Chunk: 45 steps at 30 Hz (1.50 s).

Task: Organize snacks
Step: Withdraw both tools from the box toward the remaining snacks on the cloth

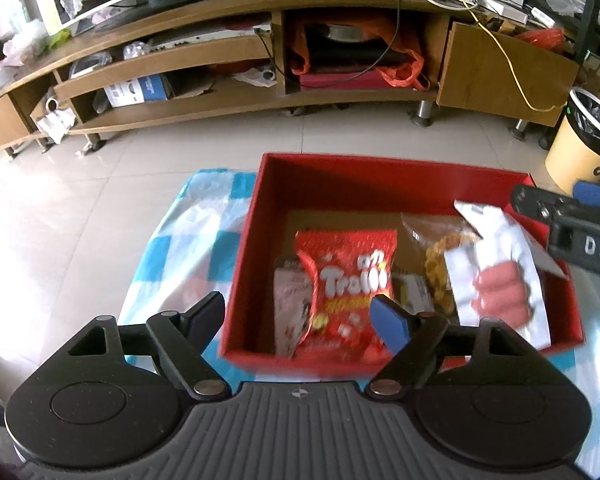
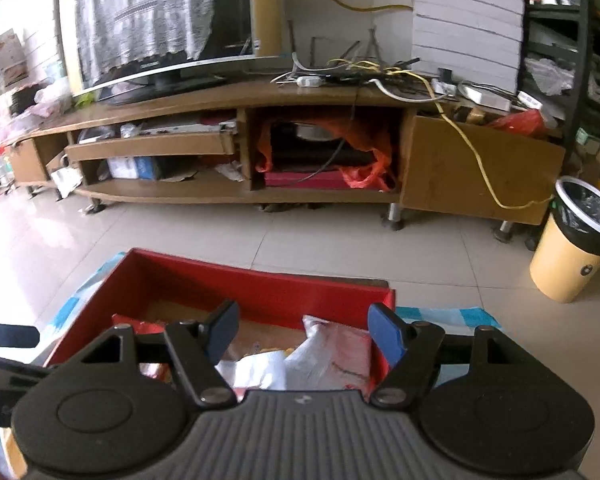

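Left tool [image 1: 298,314] hangs over the near-left corner of the red box [image 1: 260,216], jaws wide, nothing between them. No earlier view here, so only the current gape counts. The red gummy bag [image 1: 348,280] lies in the box just beyond the tips, lettering roughly upright to the camera, long axis running near-to-far. A pale packet [image 1: 290,308] is tucked against its left edge, partly under it.

Right tool [image 2: 302,332] is over the near-right part of the same box, jaws about half open, pads clear of the white sausage pack [image 1: 496,272] below them. From the left wrist that pack leans on the right wall, tilted, long axis from far-left down to near-right, pink sausages at the near end. A clear bag of brown snacks [image 1: 436,256] sits under and behind it.

Box stands on a blue-check cloth [image 1: 204,240] on the tabletop.

Hard to read: box contents are motion-blurred in the left view; in the right view the tool body covers the near half of the box and the packs show only as white and red crumple. Right tool appears in the left view only as a cropped edge at the right.
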{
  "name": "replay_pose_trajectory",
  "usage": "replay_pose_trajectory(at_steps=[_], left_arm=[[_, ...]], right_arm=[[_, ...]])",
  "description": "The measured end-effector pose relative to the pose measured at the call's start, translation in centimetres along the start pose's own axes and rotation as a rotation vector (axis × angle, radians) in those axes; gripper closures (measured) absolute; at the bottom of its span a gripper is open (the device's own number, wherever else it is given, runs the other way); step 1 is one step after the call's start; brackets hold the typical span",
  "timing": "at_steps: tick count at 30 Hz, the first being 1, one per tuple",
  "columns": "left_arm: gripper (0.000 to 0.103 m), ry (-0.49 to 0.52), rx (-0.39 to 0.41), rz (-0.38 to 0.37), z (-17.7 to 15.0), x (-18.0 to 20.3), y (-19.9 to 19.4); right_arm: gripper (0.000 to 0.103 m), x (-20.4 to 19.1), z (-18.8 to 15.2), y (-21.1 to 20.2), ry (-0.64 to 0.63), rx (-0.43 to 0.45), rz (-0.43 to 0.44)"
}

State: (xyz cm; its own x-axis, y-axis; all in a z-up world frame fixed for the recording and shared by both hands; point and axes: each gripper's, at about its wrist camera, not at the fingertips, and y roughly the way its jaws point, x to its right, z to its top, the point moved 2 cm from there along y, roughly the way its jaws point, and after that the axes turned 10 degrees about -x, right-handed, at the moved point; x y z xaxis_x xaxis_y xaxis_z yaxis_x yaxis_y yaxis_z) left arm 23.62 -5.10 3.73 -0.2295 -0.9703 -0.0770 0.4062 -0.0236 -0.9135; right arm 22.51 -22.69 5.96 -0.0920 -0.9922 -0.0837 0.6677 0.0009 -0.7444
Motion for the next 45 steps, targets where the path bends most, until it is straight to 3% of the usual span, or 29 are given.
replay_pose_trajectory(at_steps=[8,13,19,26,29,32,37,41,43,45], left_arm=[[0.016,-0.072,-0.081,0.013,-4.8,-3.6,-0.2],[0.016,-0.083,-0.140,-0.005,-6.9,-5.5,1.4],[0.015,-0.352,-0.242,-0.108,-7.9,-8.9,4.0],[0.006,-0.406,-0.207,-0.015,-6.6,-8.5,5.2],[0.009,-0.376,-0.212,0.020,-7.0,-7.8,5.2],[0.023,-0.296,-0.199,0.081,-7.8,-7.1,4.9],[0.042,-0.134,-0.180,0.028,-9.9,-5.0,3.5],[0.039,0.064,-0.151,-0.064,-12.9,-2.7,2.0],[0.036,0.047,-0.150,-0.107,-13.6,-3.1,1.5],[0.029,-0.059,-0.155,-0.136,-13.5,-4.8,1.5]], right_arm=[[0.035,-4.5,-1.3,-2.2,-0.156,-0.028,0.147],[0.035,-7.8,-3.9,-2.8,-0.266,-0.107,0.225],[0.035,-10.1,-7.3,-0.7,-0.348,-0.219,0.210],[0.033,-10.2,-8.0,0.3,-0.376,-0.232,0.214],[0.033,-10.4,-8.0,0.1,-0.390,-0.234,0.232],[0.033,-10.7,-8.4,0.0,-0.417,-0.240,0.244],[0.033,-10.2,-9.1,-0.1,-0.422,-0.272,0.238],[0.033,-9.6,-10.4,-0.2,-0.436,-0.304,0.224],[0.033,-9.3,-11.1,0.1,-0.440,-0.322,0.219],[0.033,-9.2,-11.5,0.8,-0.429,-0.341,0.214]])
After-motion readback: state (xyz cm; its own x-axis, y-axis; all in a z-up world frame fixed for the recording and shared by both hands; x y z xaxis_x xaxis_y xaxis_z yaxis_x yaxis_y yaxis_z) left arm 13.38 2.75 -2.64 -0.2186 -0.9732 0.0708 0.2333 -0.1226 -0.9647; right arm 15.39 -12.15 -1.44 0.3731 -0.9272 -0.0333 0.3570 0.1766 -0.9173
